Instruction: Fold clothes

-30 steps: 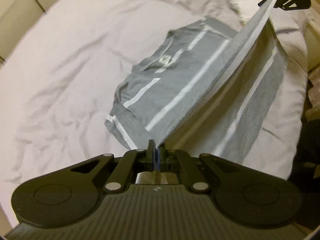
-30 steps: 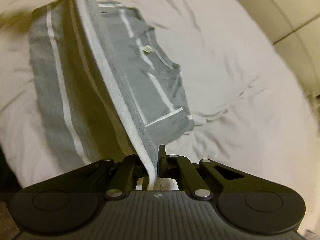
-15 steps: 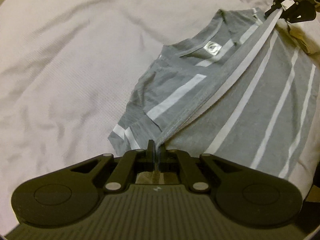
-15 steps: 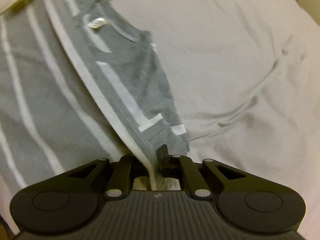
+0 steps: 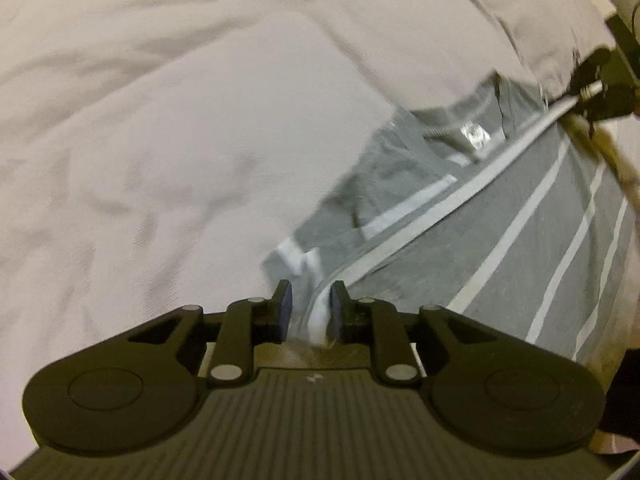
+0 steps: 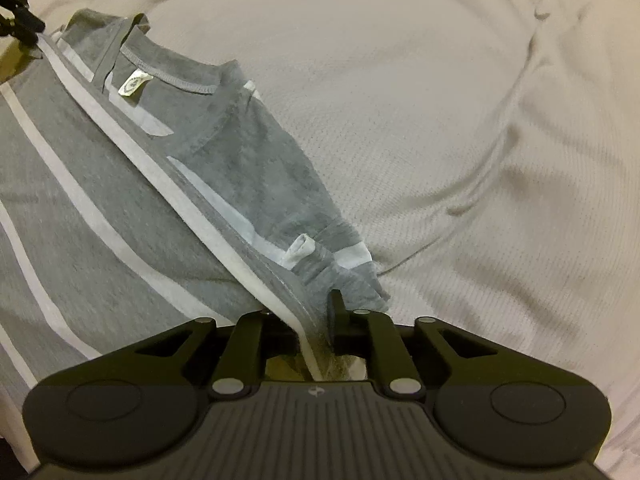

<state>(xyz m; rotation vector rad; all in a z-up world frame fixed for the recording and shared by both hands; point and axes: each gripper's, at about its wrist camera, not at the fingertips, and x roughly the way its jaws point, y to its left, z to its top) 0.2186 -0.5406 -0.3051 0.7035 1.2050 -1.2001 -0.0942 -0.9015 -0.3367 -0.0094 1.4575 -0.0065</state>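
A grey T-shirt with white stripes (image 5: 500,232) (image 6: 100,200) lies on the bed, its lower half folded up over the chest. The white-edged hem (image 6: 160,176) runs just below the collar label (image 6: 134,84). In the left wrist view my left gripper (image 5: 310,306) is open low over the shirt, and the hem's corner lies loose between its fingers. My right gripper (image 6: 306,314) is open too; the hem's other corner rests between its fingers and hides the left one. Each gripper shows small at the other view's far edge: the right gripper (image 5: 600,76), the left gripper (image 6: 18,20).
A white textured bedsheet (image 5: 160,140) (image 6: 480,120) with soft creases spreads out beyond the shirt. A raised fold of white bedding (image 5: 500,0) lies past the collar. The bed's edge and dark floor (image 5: 624,408) show at the lower right of the left wrist view.
Both grippers came down and forward, laying the lifted hem flat over the shirt's chest. Their jaws, shut on the hem before, now stand apart.
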